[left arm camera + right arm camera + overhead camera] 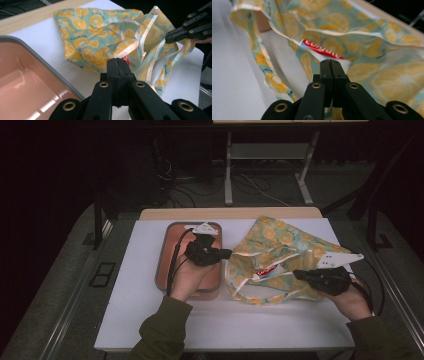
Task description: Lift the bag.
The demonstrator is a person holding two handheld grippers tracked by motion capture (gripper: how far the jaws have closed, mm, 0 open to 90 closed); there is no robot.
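Item: red-and-white toothpaste tube [323, 51], lettering reads "Colgate" as far as I can make out, lying in the mouth of the fabric bag. Item: soft, crumpled drawstring-style cloth bag printed with orange slices on pale teal [280, 251], cream-edged straps, on the white table cover [135, 290]. Item: shallow rounded-rectangle tray, glossy pink inside with grey rim [161, 260], left of the bag. My left gripper [225, 254] hangs over the tray's right edge, jaws pressed together, empty. My right gripper [298, 274] is pinched closed on the bag's fabric.
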